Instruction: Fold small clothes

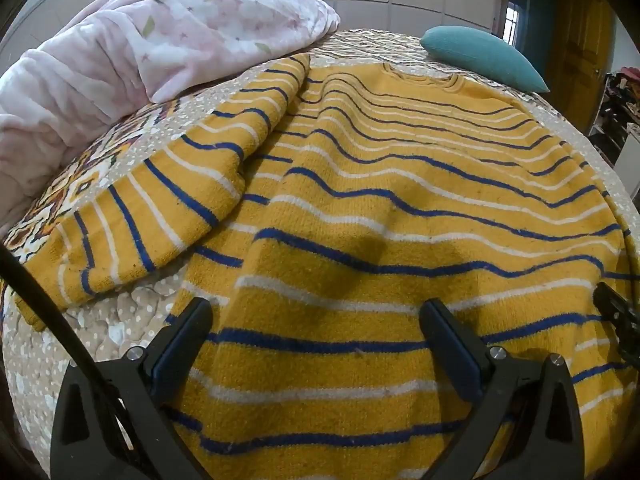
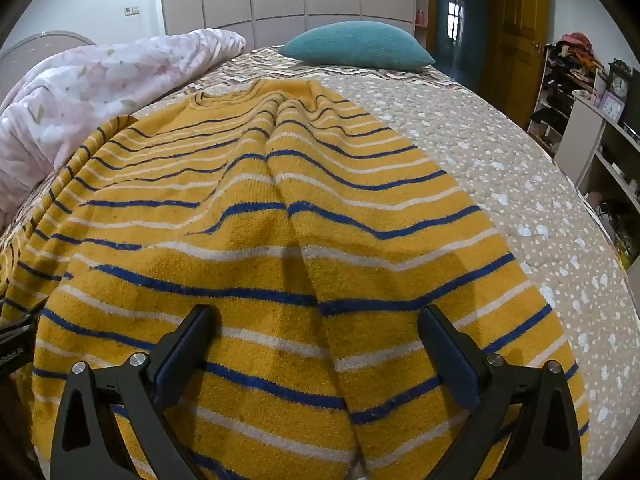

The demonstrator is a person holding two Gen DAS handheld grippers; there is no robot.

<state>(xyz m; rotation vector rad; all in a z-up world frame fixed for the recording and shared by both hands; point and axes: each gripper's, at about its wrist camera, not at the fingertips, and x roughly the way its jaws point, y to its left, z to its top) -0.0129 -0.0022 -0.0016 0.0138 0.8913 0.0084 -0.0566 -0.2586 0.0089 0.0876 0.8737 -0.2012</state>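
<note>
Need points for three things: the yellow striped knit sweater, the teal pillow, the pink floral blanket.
yellow striped knit sweater (image 1: pixel 400 216), left wrist view, middle of the body panel.
teal pillow (image 2: pixel 356 46), right wrist view, centre of its top face.
pink floral blanket (image 1: pixel 168 32), left wrist view, the bunched upper fold.

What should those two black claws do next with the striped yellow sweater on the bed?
Probably lower the left claw and pinch the sleeve that lies spread out to the side, to fold it in. Both claws hang open over the sweater holding nothing; in the right claw's view the other sleeve seems already folded in.
</note>
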